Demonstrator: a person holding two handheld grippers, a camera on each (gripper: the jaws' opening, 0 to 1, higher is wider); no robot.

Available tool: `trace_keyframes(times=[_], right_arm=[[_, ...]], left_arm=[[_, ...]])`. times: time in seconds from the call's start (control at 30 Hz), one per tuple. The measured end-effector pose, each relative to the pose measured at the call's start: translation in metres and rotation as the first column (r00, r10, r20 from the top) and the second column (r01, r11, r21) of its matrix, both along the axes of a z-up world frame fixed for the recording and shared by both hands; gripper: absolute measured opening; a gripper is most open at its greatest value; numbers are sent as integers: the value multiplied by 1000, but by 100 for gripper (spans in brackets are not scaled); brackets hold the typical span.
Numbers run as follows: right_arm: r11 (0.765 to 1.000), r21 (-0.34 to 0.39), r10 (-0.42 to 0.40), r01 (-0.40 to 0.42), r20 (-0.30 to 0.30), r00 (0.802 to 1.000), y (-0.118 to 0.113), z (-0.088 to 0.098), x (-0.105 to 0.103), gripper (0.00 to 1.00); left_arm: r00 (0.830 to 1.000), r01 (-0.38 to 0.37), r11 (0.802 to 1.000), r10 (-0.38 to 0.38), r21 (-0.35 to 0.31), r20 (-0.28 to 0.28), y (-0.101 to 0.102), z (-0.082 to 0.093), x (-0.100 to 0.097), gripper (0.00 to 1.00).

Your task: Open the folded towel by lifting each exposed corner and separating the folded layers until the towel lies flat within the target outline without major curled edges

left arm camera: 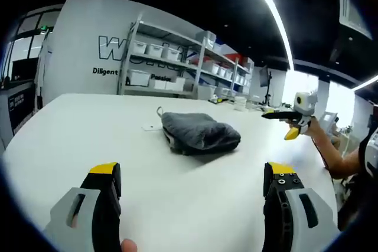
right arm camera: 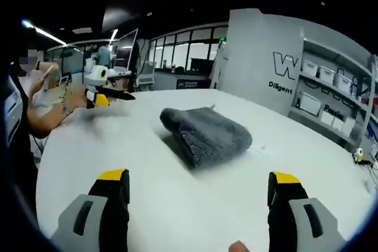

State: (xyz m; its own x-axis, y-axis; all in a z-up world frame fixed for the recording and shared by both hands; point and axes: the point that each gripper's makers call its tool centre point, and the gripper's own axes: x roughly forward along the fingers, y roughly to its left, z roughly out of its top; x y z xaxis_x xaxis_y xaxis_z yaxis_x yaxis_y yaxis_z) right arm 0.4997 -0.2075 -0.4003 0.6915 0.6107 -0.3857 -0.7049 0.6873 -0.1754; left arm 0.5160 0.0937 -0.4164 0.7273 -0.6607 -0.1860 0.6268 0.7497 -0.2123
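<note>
Towel: we see the grey towel (left arm camera: 199,131) (right arm camera: 205,134) still folded, lying on the white table (left arm camera: 88,128) (right arm camera: 136,146).
Left gripper (left arm camera: 192,190): released, jaws wide apart, short of the towel.
Right gripper (right arm camera: 201,196): released too, holding nothing.

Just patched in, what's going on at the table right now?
A person holds a claw in each hand over a white table. A grey towel lies on it, still folded into a thick bundle, and neither claw touches it. The left claw and the right claw both stand open, short of the towel. No corner has been lifted yet.
</note>
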Motion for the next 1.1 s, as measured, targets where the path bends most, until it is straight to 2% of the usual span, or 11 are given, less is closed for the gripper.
trace_keyframes(times=[0.17,0.5,0.7,0.83,1.1], right_arm=[[999,-26,29,-29,18,999,8,3,-3,100],[998,-45,38,-37,29,999,21,14,1,100],[995,-66,77,-74,43,996,40,28,5,100],[989,-116,104,-97,56,993,51,31,8,100],[983,-128,140,-131,59,988,72,37,15,100]], left_arm=[[1000,-4,1000,4,31,17,0,2,-2,99],[1000,1,999,-2,43,23,-2,4,-5,99],[1000,5,998,-6,67,17,-3,1,-6,99],[1000,10,997,-11,74,12,-3,-1,-6,99],[1000,9,997,-10,77,15,-2,1,-6,99]])
